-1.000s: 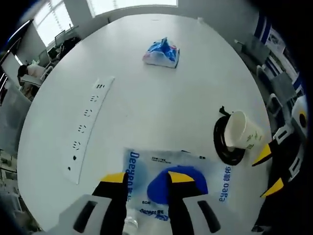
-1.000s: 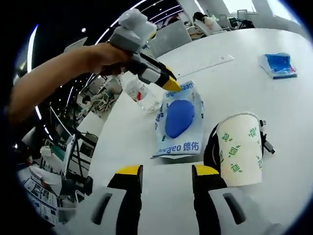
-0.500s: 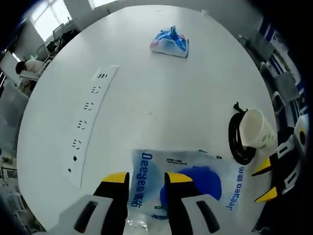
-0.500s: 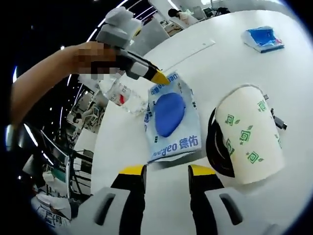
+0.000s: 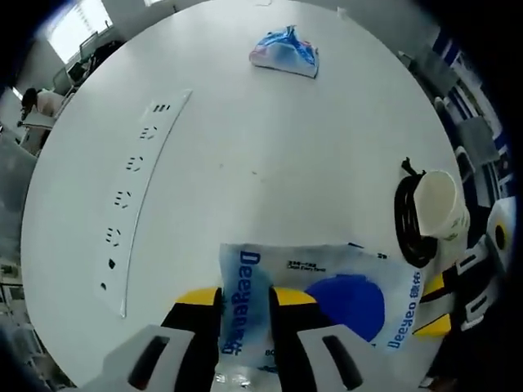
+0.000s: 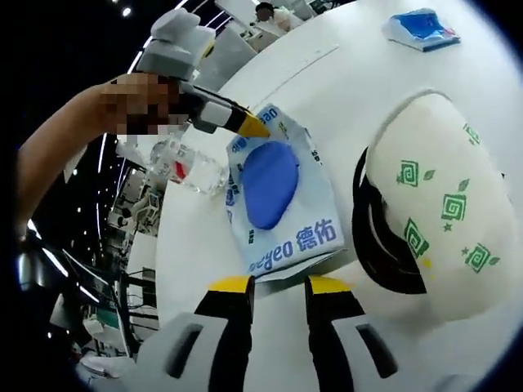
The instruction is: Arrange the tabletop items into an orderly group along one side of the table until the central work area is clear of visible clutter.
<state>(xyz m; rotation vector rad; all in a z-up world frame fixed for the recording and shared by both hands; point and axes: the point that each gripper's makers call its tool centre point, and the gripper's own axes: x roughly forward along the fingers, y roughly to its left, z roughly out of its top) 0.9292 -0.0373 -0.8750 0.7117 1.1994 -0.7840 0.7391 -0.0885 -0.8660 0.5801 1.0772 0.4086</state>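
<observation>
Closing in over the past second, the left gripper [image 5: 243, 296] now straddles the near edge of the blue-and-white wipes pack [image 5: 319, 296] in the left gripper view, its jaws narrowly parted with that edge between them; whether they pinch it cannot be told. "Deeyeo" runs down the pack's side in blue. Soft, light and slick-wrapped, the pack should slide easily; its flat edge looks the best hold. A white power strip [image 5: 135, 192] lies well to the left, a crumpled blue packet [image 5: 284, 51] far across the white table [image 5: 270, 155], and a paper cup [image 5: 441, 214] stands in a black cable coil [image 5: 404, 230] by the right edge.

From the right gripper view, the right gripper [image 6: 276, 287] hangs just short of the pack [image 6: 278, 200], jaws slightly apart and holding nothing. The cup [image 6: 433, 220], printed with green leaf and square motifs, looms alongside; thin-walled, it would crush under a hard squeeze. A clear plastic bottle [image 6: 186, 166] lies beside the left gripper [image 6: 245, 126].
</observation>
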